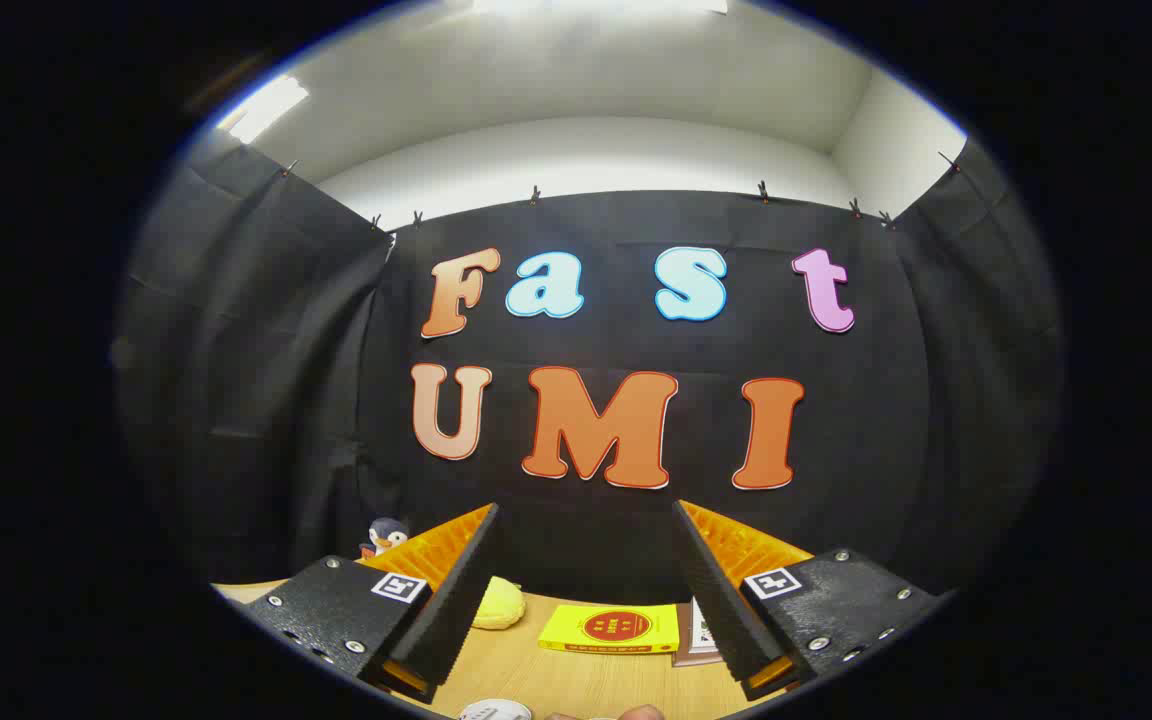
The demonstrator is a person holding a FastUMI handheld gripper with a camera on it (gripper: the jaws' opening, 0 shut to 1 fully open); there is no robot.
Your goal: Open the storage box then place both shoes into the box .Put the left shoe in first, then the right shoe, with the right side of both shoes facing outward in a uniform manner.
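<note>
Nearest, gripper [586, 560] held level above the worktop [576, 680], aimed at the booth wall rather than down at anything. Fingers spread wide apart, released, nothing between them.

Just under the fingers, at the near edge of the worktop: a small white round object [494, 710], partly cut off, cannot tell what it is. Beside it a sliver of something rounded, too little showing to name.

Ahead, between the fingers: a flat yellow box [611, 629] with a red round mark lying on the worktop. Touching or just beside it toward the right finger, a brownish flat item [688, 650], mostly hidden behind that finger.

Toward the left finger: a soft yellow lump [498, 605] on the worktop. Beyond the left finger, a small penguin toy [386, 536] stands near the black cloth wall.

Task things: storage box and shoes not identifiable anywhere ahead; cannot say where they lie.

Judgement: task at its very start. Box not opened, neither shoe handled; all steps left.
</note>
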